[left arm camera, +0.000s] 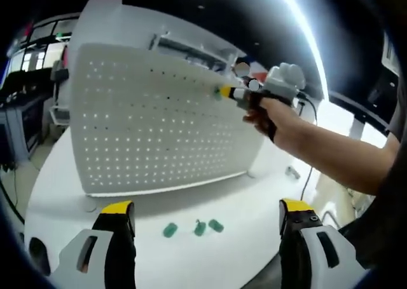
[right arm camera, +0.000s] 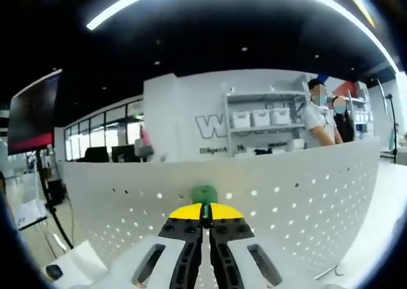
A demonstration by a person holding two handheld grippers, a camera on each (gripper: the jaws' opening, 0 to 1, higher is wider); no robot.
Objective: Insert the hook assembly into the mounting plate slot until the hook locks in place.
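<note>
Against pegboard (left arm camera: 159,120), right gripper (right arm camera: 205,214) pinches hook (right arm camera: 204,194)

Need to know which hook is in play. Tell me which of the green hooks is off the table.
The green hook pinched in the right gripper, pressed up against the white pegboard. The three other green hooks lie loose on the white table.

The mounting plate (left arm camera: 159,124) — a white pegboard with rows of small holes — stands upright on the white table. One green hook (right arm camera: 204,194) is pressed against its face near the upper edge, pinched between closed jaws. Three more green hooks (left arm camera: 194,227) lie loose on the table just before the plate's foot — near one another, apart.
</note>
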